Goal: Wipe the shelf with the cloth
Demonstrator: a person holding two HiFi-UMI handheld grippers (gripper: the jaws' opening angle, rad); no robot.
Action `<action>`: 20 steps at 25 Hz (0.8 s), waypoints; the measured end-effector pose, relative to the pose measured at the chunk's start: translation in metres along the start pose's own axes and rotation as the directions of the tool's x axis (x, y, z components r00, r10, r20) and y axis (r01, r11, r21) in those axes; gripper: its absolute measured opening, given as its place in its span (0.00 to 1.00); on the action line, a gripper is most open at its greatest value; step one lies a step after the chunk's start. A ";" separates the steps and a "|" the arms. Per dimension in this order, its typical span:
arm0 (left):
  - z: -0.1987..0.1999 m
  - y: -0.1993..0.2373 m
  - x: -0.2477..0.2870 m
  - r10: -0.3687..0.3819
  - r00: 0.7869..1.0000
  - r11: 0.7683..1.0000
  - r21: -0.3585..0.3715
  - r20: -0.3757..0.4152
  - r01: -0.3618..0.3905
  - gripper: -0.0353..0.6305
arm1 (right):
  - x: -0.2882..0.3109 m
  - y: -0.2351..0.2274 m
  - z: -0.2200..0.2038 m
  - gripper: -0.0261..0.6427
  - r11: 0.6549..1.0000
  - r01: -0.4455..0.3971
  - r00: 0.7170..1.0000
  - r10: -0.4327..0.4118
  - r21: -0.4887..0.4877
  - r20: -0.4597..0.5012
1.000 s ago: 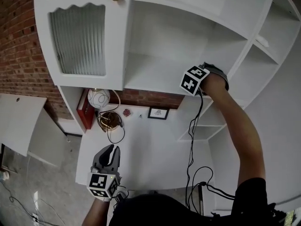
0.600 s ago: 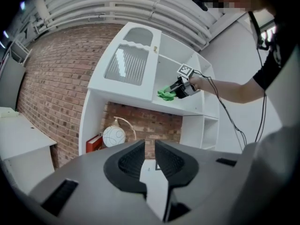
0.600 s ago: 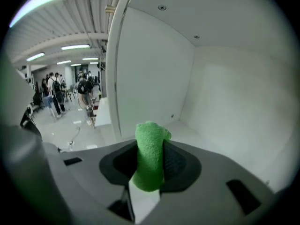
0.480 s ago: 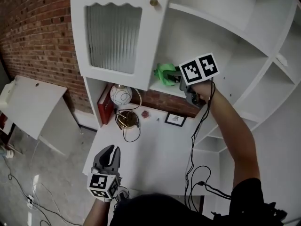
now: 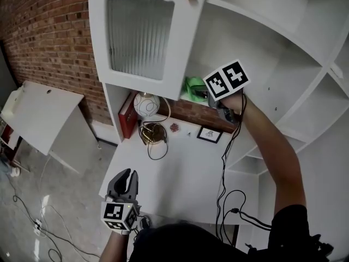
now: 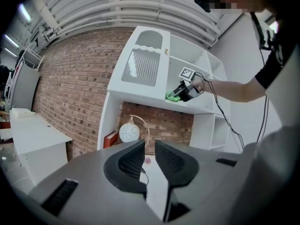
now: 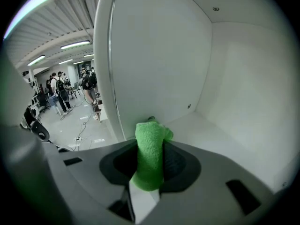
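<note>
The green cloth lies bunched on the white shelf, at its front left end beside the glass-fronted cabinet door. My right gripper is shut on the cloth, and a fold stands up between the jaws. The shelf floor and its back corner spread to the right of the cloth. From the left gripper view the cloth and right gripper show small on the shelf. My left gripper hangs low over the desk, with a narrow gap between its jaws and nothing in it.
Under the shelf, a white desk carries a globe lamp, a red book, a small framed picture and a looped cable. A black cable hangs from the right arm. A white table stands left. People stand far off.
The right gripper has swept the cloth leftward along the shelf, from its right part to the front left end by the door. The left gripper has held still.
</note>
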State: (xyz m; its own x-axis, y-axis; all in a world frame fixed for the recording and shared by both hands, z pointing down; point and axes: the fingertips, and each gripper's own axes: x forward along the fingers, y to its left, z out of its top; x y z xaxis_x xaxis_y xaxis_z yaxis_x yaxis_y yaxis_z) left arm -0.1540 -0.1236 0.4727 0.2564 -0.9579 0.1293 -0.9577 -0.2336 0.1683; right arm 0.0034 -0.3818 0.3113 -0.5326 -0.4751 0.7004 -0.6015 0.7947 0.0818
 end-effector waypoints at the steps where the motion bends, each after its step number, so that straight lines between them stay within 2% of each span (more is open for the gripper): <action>1: -0.001 -0.004 0.004 -0.014 1.000 1.000 0.001 -0.004 0.014 0.15 | -0.003 -0.003 -0.004 0.21 1.000 0.008 1.000 -0.008 -0.003 0.000; 12: -0.002 -0.054 0.046 -0.171 0.985 0.985 0.021 -0.028 0.172 0.15 | -0.050 -0.052 -0.060 0.21 0.991 0.104 0.994 -0.102 0.082 -0.027; 20: -0.006 -0.074 0.062 -0.238 0.970 0.971 0.027 -0.051 0.239 0.15 | -0.078 -0.078 -0.092 0.21 0.978 0.172 0.984 -0.166 0.117 -0.063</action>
State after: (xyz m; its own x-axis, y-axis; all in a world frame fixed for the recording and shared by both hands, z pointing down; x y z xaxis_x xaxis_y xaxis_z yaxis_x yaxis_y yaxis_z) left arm -0.0660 -0.1647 0.4740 0.4828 -0.8653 0.1350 -0.8718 -0.4603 0.1676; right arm 0.1466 -0.3718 0.3154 -0.3869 -0.5754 0.7205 -0.7496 0.6514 0.1178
